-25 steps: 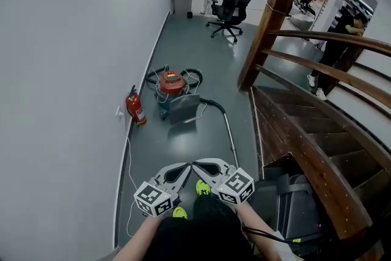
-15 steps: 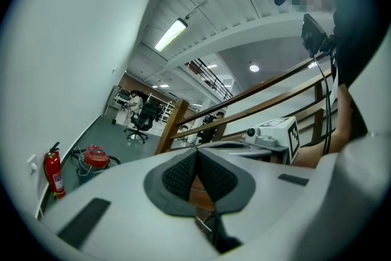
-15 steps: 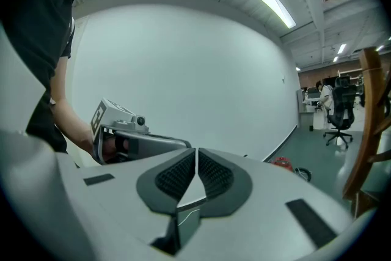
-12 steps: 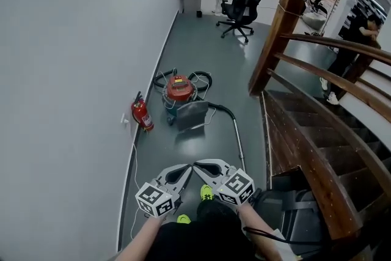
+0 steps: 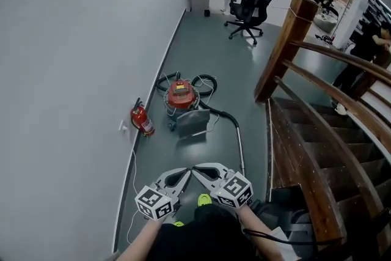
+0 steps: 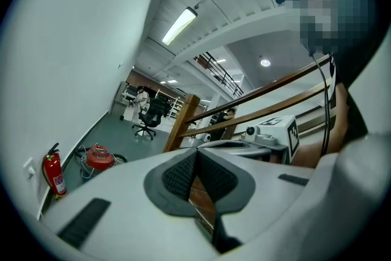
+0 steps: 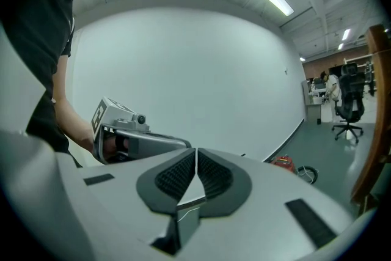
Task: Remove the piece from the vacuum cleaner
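A red canister vacuum cleaner [image 5: 181, 94] stands on the grey floor by the wall, well ahead of me. Its dark hose and metal wand [image 5: 240, 145] run back toward me, and a grey panel [image 5: 192, 122] leans in front of it. My left gripper [image 5: 184, 172] and right gripper [image 5: 198, 169] are held close to my body, tips almost touching, both shut and empty. The vacuum cleaner [image 6: 99, 156] shows at the left gripper view's lower left and as a small red vacuum cleaner [image 7: 284, 161] in the right gripper view.
A red fire extinguisher [image 5: 141, 118] stands against the white wall on the left. A wooden staircase with handrail [image 5: 317, 150] fills the right. A black office chair [image 5: 252, 3] and desks stand far down the corridor, with people beyond. A thin cable [image 5: 132, 174] trails along the wall.
I have walked forward along the corridor: the vacuum cleaner, extinguisher and staircase post all sit nearer and lower in the head view. Both grippers stay shut together in front of me.
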The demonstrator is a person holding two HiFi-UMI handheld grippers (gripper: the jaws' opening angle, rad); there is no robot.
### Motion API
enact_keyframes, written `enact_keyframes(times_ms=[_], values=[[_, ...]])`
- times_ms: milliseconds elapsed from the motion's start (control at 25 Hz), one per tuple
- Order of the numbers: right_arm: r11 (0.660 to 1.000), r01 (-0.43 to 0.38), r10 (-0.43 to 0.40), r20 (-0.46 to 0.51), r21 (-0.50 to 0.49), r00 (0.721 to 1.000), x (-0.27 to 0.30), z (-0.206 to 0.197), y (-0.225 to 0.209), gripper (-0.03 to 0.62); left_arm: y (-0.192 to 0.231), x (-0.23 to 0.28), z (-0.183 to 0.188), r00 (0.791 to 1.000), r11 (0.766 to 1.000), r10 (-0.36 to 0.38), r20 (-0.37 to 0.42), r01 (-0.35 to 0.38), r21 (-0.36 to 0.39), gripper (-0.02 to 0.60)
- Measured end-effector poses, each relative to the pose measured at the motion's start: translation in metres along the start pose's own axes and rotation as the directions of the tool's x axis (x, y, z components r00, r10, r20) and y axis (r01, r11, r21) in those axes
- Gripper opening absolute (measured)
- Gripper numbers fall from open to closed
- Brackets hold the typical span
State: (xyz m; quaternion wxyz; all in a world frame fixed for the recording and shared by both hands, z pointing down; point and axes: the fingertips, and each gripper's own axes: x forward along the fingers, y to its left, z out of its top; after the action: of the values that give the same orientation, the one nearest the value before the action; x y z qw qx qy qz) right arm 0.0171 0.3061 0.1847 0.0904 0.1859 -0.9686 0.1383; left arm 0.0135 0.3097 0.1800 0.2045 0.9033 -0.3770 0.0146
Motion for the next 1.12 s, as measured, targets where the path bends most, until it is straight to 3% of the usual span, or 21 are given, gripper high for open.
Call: enact_keyframes(times_ms=[480, 1120], values=[[0.995, -0.1, 0.099, -0.065, -0.015, 0.993, -0.006, -0.014, -0.058, 0.017, 0.018, 0.058, -0.01, 0.998, 0.997, 0.061, -0.021, -0.062, -0.051, 0.006], [0.997, -0.077, 0.077, -0.09, 0.0, 0.993, 0.004, -0.016, -0.111, 0.018, 0.045, 0.104, -0.006, 0.995, 0.999, 0.041, -0.09, -0.04, 0.014, 0.007]])
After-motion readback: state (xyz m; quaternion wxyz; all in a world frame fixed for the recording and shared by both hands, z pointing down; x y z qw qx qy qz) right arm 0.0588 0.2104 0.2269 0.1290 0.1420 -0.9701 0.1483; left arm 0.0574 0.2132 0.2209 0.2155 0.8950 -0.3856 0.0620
